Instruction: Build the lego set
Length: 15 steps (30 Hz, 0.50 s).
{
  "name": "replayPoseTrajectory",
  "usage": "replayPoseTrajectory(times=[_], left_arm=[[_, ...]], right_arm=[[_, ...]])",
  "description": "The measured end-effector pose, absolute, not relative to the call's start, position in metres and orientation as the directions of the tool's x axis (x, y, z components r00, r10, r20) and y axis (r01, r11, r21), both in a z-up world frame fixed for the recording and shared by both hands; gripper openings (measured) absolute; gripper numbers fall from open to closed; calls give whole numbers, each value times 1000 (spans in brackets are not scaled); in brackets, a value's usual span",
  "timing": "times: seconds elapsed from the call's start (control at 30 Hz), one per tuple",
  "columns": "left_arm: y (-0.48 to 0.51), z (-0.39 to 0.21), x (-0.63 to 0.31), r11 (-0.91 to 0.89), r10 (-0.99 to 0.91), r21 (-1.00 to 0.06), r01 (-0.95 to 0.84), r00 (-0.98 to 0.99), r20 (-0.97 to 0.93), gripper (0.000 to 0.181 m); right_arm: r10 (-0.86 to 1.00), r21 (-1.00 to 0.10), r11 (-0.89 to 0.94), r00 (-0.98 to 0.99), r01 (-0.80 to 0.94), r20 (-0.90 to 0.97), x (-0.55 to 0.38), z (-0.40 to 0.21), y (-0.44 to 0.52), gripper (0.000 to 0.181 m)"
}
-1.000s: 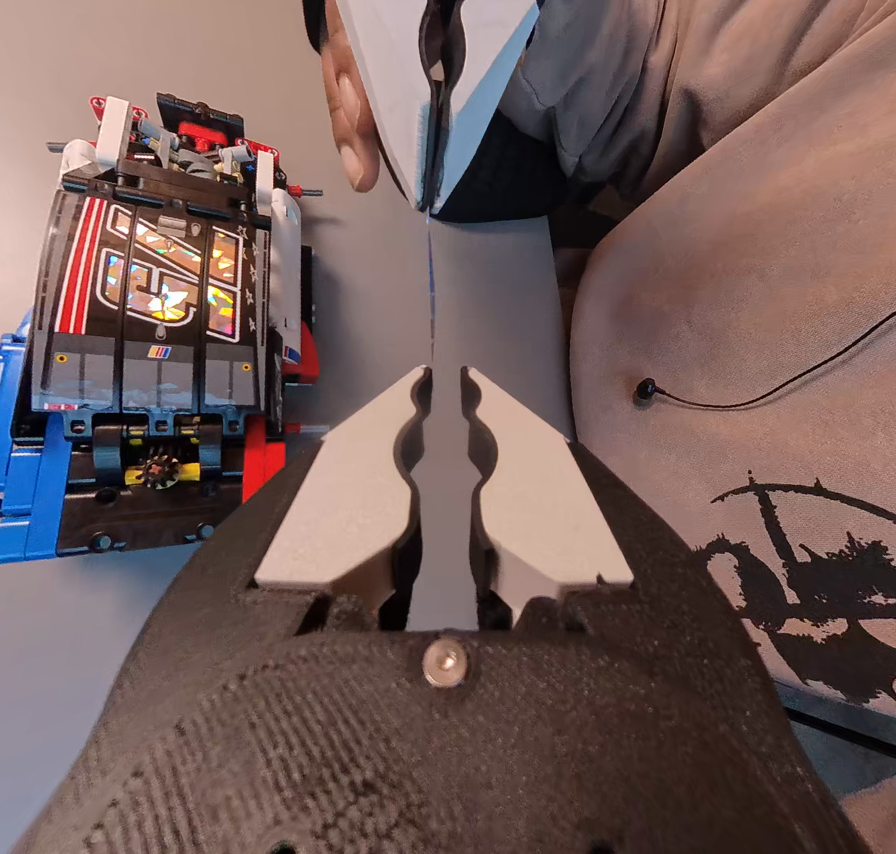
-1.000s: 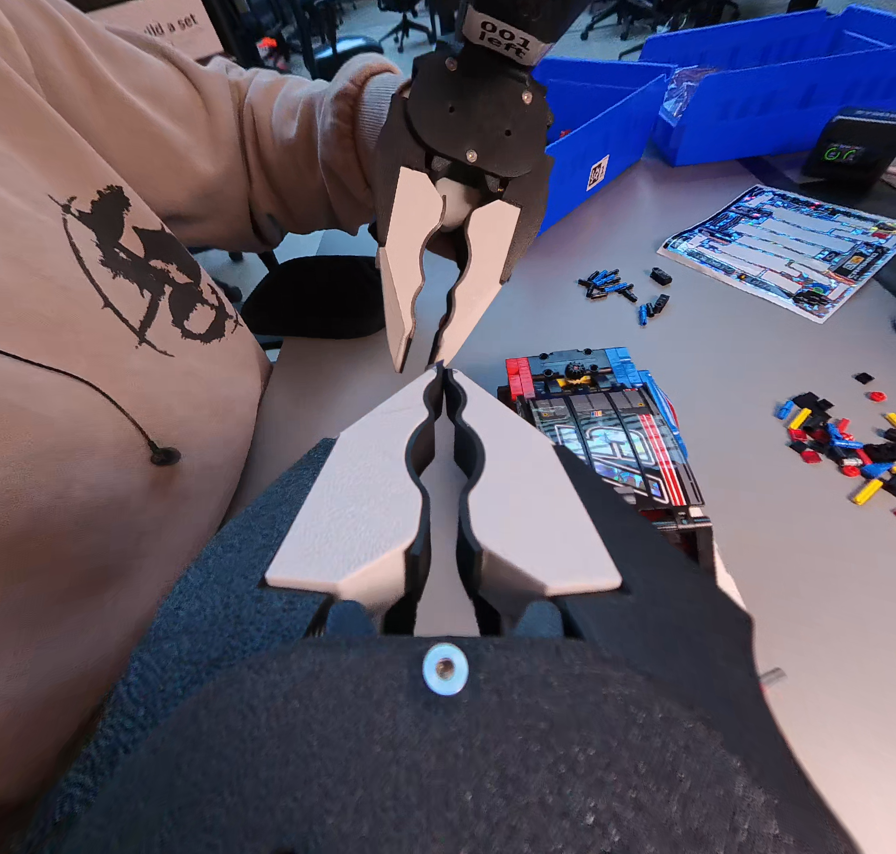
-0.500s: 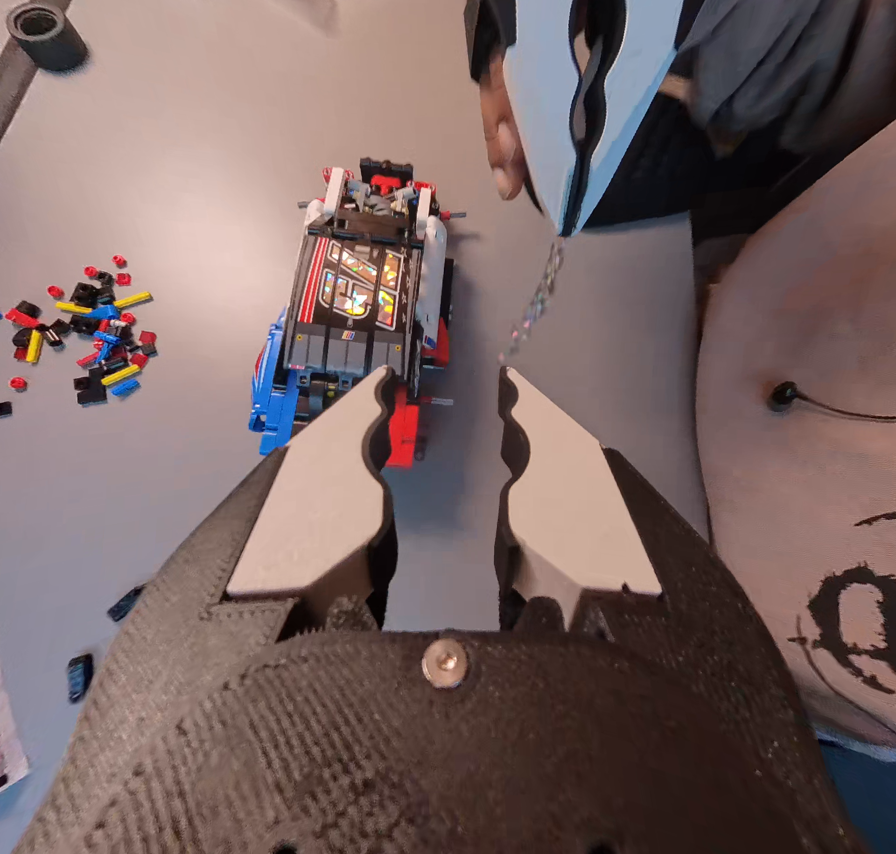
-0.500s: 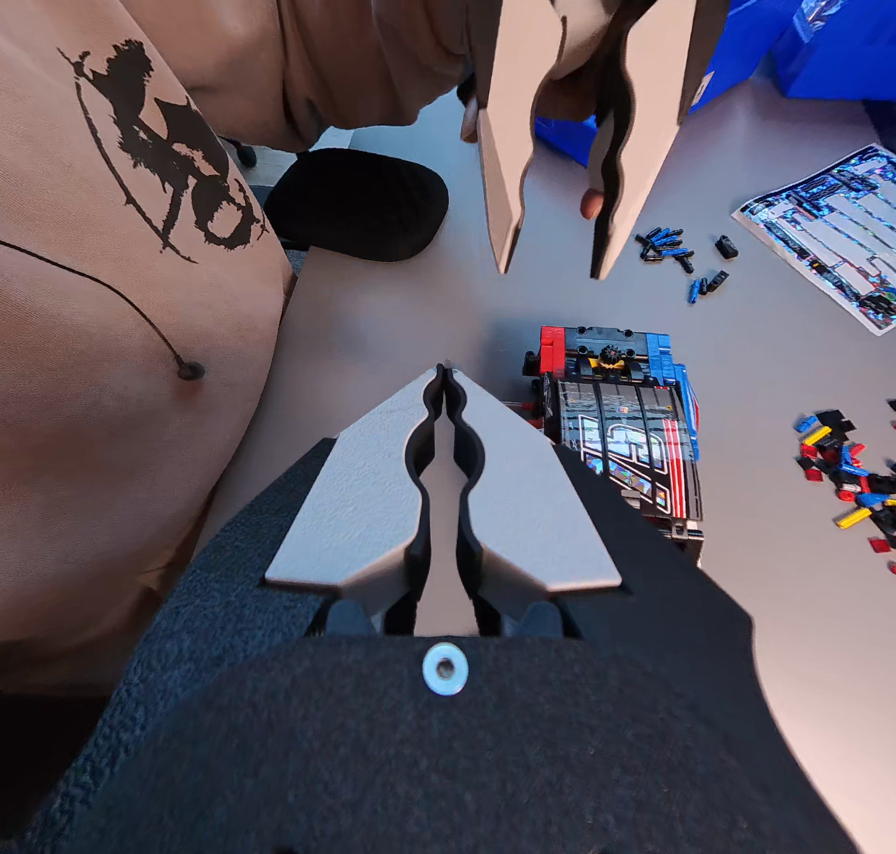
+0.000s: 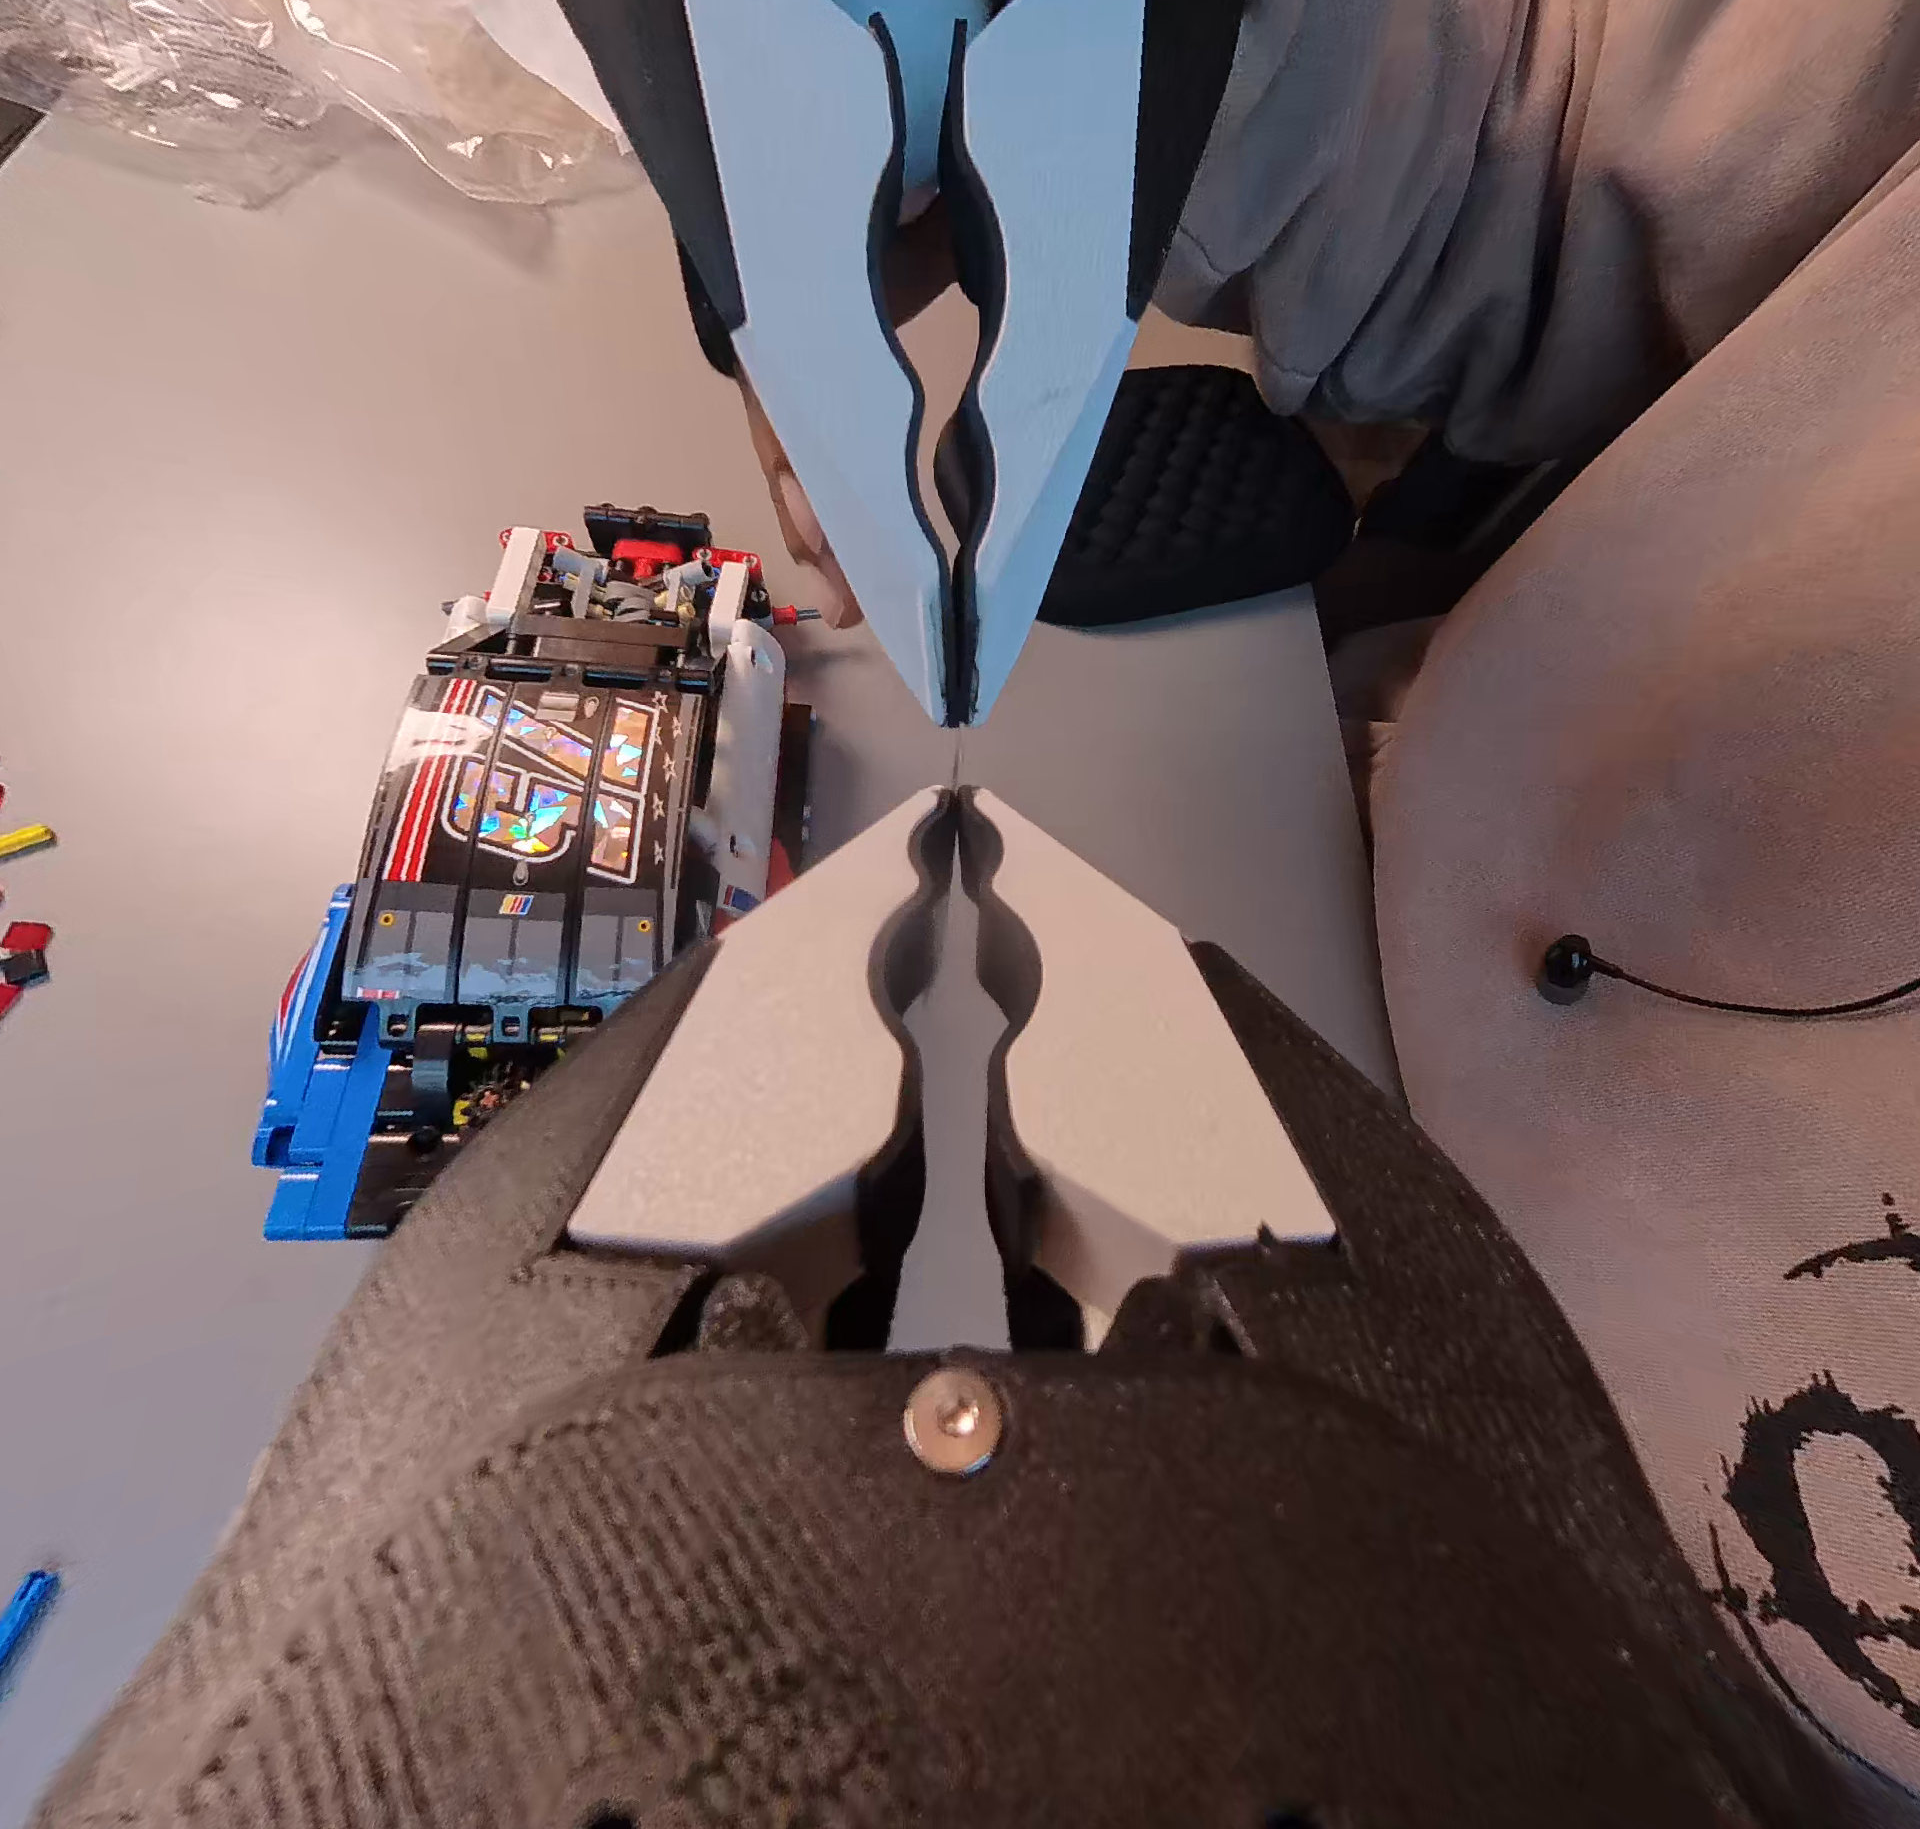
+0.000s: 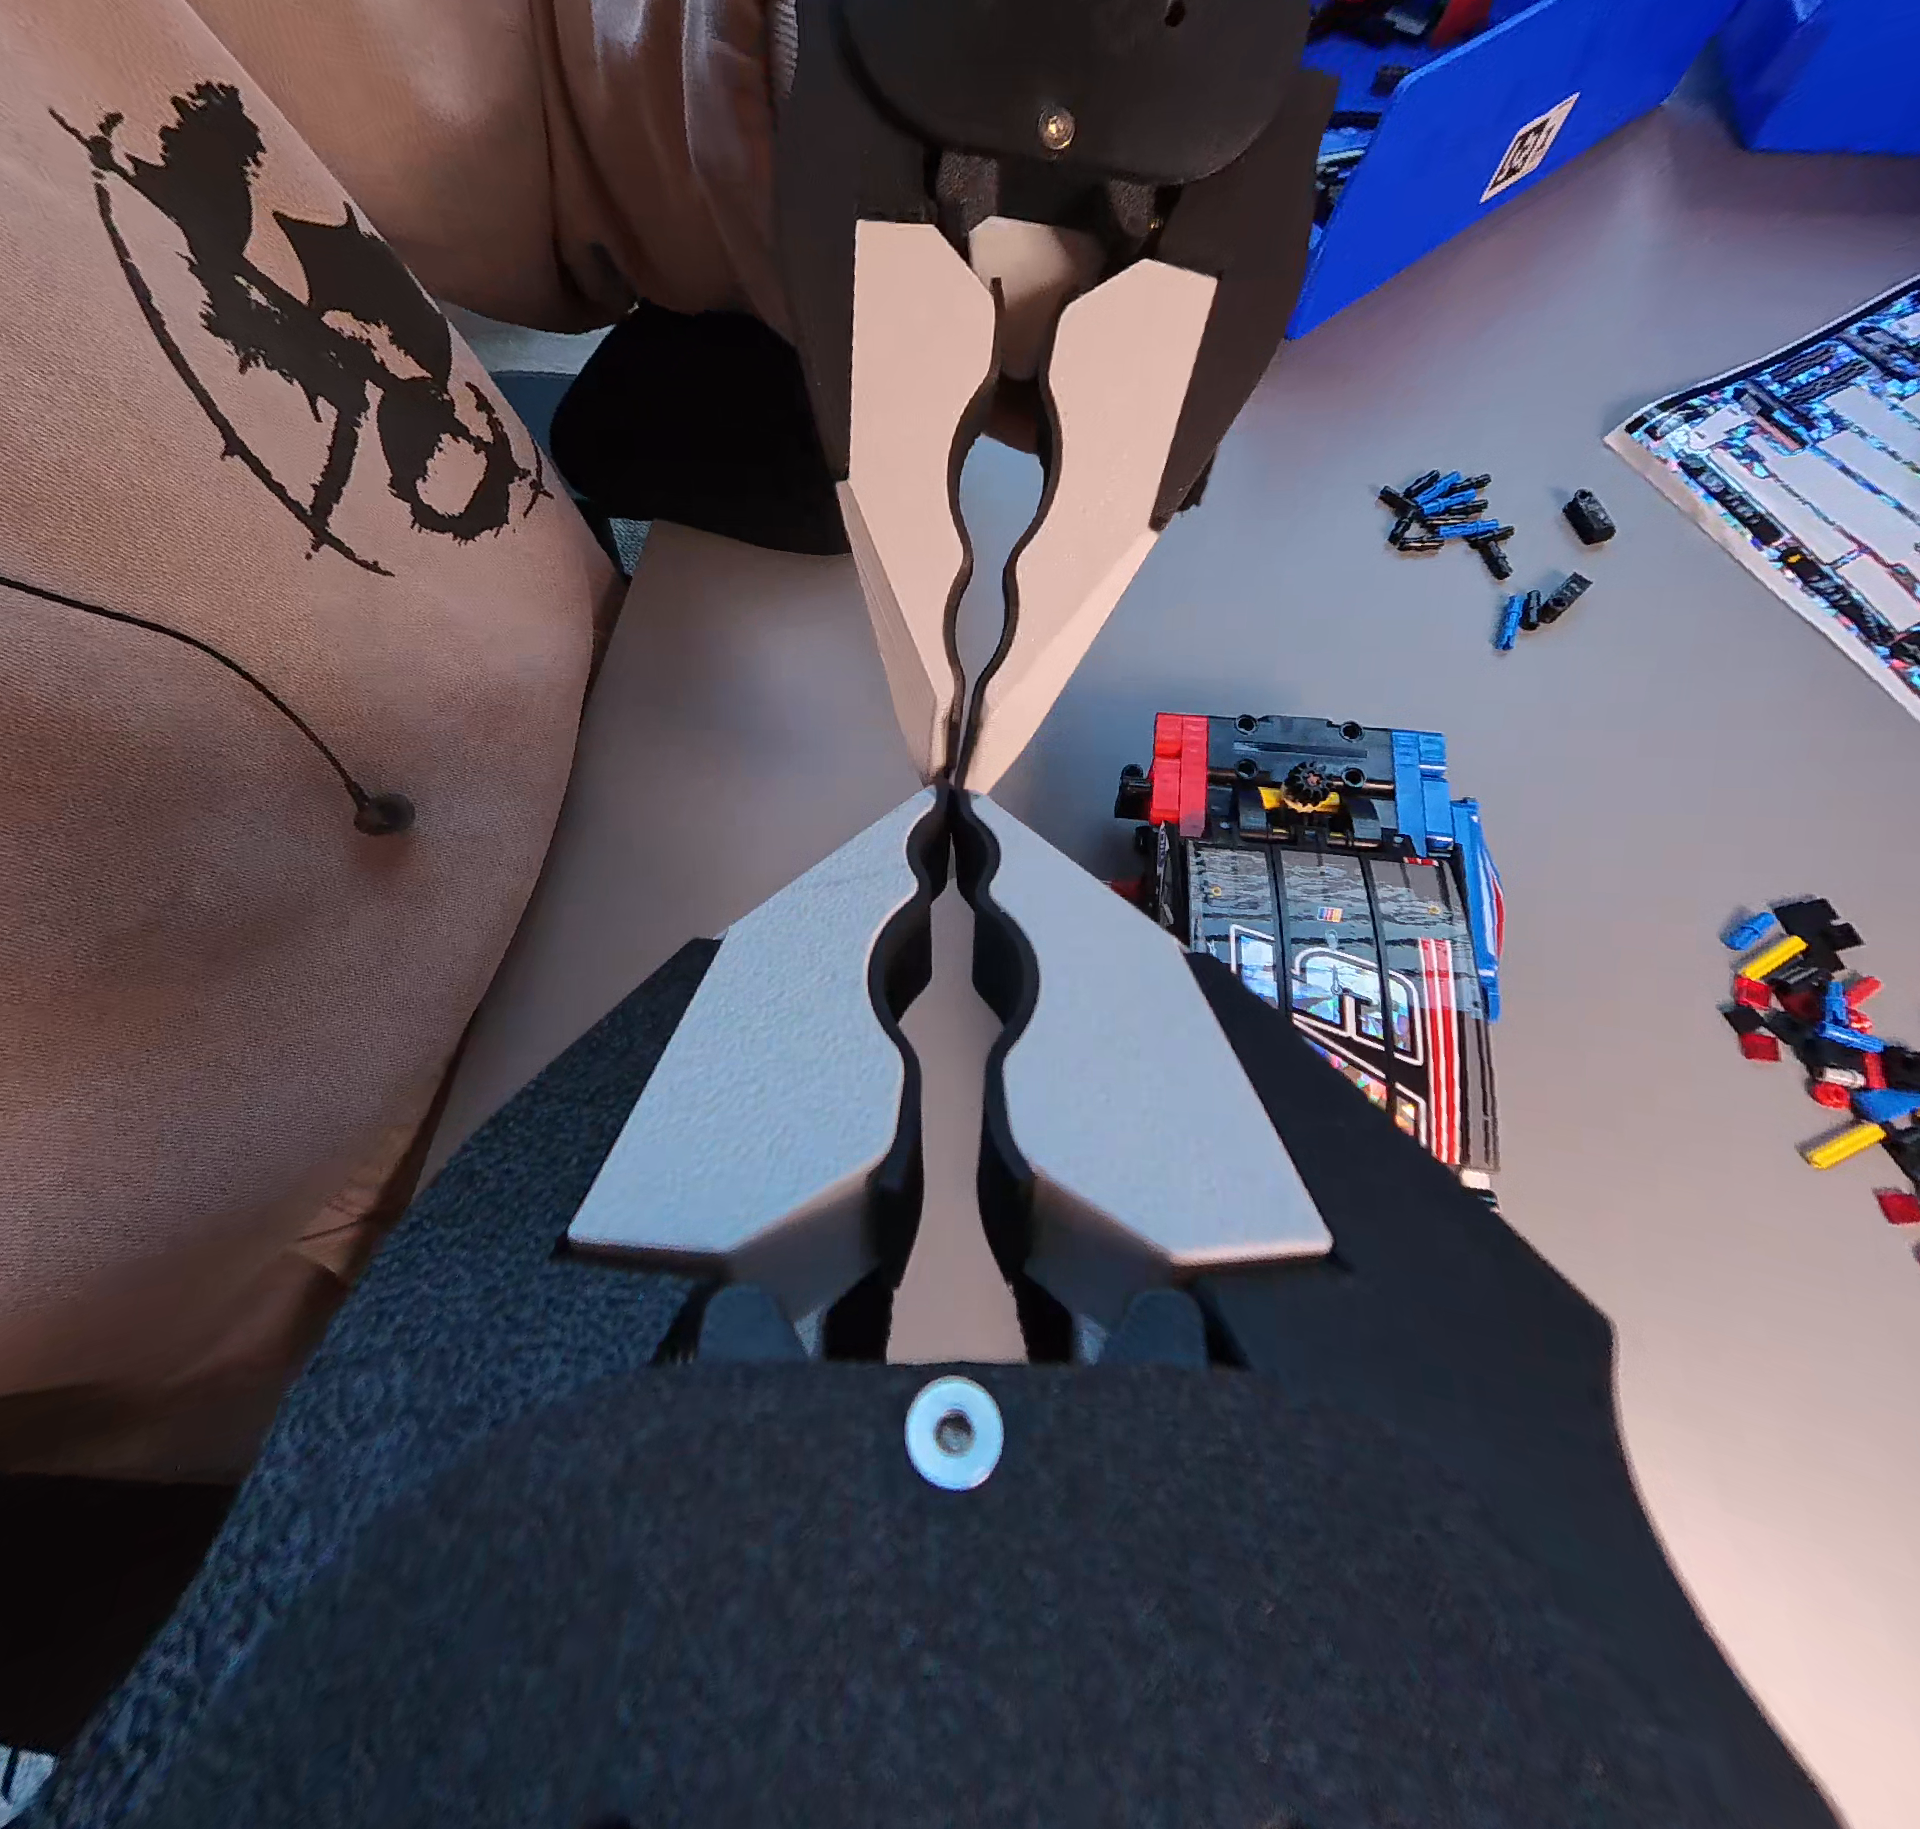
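A partly built lego car [image 5: 540, 844] with a black, shiny stickered roof lies on the grey table; it also shows in the right wrist view [image 6: 1340, 948]. My left gripper [image 5: 954, 794] and right gripper [image 6: 951, 797] point at each other tip to tip above the table, beside the car. Both are shut. A thin sticker strip [image 5: 956, 756] shows edge-on in the small gap between the two tips, held by both. In the right wrist view the left gripper [image 6: 954, 766] comes down from above and the strip is hidden.
Loose red, blue, black and yellow pieces [image 6: 1829, 1031] lie right of the car, with black and blue pins [image 6: 1455, 522] and a printed sheet [image 6: 1808, 491] farther back. Blue bins [image 6: 1507, 117] stand behind. A clear plastic bag [image 5: 260, 44] lies at the far side. The person's torso [image 5: 1662, 740] is close. Both grippers' tips are close together, under 4 cm apart.
My left gripper was open half a second ago and has shut on the free end of the strip hanging from the right gripper. The two tips have come together.
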<state>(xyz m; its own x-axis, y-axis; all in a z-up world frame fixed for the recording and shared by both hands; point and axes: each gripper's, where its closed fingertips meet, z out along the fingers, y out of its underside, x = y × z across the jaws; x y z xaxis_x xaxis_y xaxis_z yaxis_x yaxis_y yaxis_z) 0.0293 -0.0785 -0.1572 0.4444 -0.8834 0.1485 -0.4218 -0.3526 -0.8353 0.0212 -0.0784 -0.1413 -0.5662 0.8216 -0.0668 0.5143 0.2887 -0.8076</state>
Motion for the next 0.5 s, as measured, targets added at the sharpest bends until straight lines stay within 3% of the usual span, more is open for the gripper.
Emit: replayPoseTrajectory(times=[0.1, 0.23, 0.3, 0.4, 0.5], left_arm=[[-75, -152, 28, -363, -871, -869, -336, 455, 188, 0], [-65, -126, 13, -350, -839, -936, -29, 454, 300, 0], [-62, -122, 4, -356, -820, -928, 107, 441, 365, 0], [-55, -104, -14, -315, -792, -868, 384, 397, 463, 0], [-49, -84, -37, -309, -770, -704, 640, 266, 580, 0]], right_arm=[[841, -830, 261, -538, 493, -55, 17, -137, -74, 0], [882, -934, 103, -466, 342, -73, 11, -110, -67, 48], [903, -972, 28, -424, 231, -75, 13, -101, -61, 54], [913, -972, -135, -357, 193, -197, 12, -108, -59, 46], [921, -959, -243, -274, 147, -275, 5, -122, -57, 33]])
